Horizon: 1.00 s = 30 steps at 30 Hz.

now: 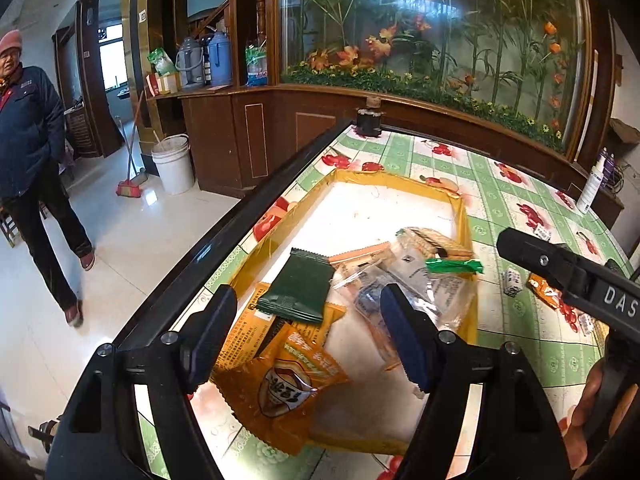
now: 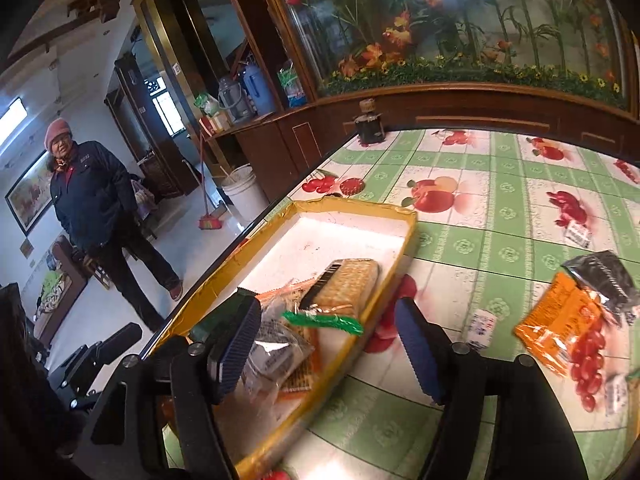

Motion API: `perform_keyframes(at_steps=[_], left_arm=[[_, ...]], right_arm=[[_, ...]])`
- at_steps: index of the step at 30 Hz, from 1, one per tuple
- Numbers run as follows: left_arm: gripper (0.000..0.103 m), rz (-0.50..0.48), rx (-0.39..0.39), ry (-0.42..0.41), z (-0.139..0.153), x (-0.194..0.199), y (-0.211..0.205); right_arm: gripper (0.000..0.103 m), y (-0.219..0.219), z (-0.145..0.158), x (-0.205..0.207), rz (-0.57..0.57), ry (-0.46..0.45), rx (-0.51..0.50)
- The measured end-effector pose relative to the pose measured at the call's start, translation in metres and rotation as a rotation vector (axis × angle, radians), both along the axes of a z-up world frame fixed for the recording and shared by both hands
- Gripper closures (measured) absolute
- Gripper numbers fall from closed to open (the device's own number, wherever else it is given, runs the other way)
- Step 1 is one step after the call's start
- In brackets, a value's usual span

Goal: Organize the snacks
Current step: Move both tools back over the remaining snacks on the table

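Observation:
A shallow tray (image 1: 396, 180) with a yellow taped rim and white floor lies on the fruit-print table. In it are a dark green packet (image 1: 294, 292), orange packets (image 1: 288, 384), a clear cracker pack (image 1: 436, 244) and a green-ended wrapper (image 1: 454, 266). My left gripper (image 1: 307, 300) hangs open above this pile, nothing between its pads. My right gripper (image 2: 326, 308) is open over the tray's (image 2: 404, 240) right rim, above the green wrapper (image 2: 324, 320) and crackers (image 2: 352, 284). To its right on the table lie an orange packet (image 2: 560, 328), a black packet (image 2: 604, 280) and small white candies (image 2: 482, 326).
A person in a dark jacket and pink hat (image 1: 28, 152) stands on the tiled floor left of the table. A white bucket (image 1: 172, 164) and broom are by the wooden cabinet. A dark little bottle (image 1: 369, 120) sits at the far corner, a white spray bottle (image 1: 592, 188) at the right edge.

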<state>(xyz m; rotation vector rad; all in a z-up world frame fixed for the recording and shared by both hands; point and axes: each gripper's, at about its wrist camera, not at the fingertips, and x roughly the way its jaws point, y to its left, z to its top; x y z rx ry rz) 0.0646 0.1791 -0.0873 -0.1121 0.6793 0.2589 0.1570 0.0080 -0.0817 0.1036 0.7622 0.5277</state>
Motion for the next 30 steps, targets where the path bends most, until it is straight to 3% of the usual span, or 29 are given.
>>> perform_keyframes(at_steps=[13,15,30], left_arm=[[0.028,-0.05,0.011,-0.034,0.021,-0.012,-0.041],[0.022,-0.058,0.016,-0.037,0.022,-0.014,-0.048],[0.022,-0.156,0.041,-0.035,0.029,-0.018,-0.104]], right_arm=[[0.023,-0.07,0.002,-0.041,-0.091,-0.008,-0.028],[0.021,-0.085,0.0,-0.049,-0.114,-0.005,-0.028],[0.018,-0.201,-0.011,-0.086,-0.302,0.031,-0.01]])
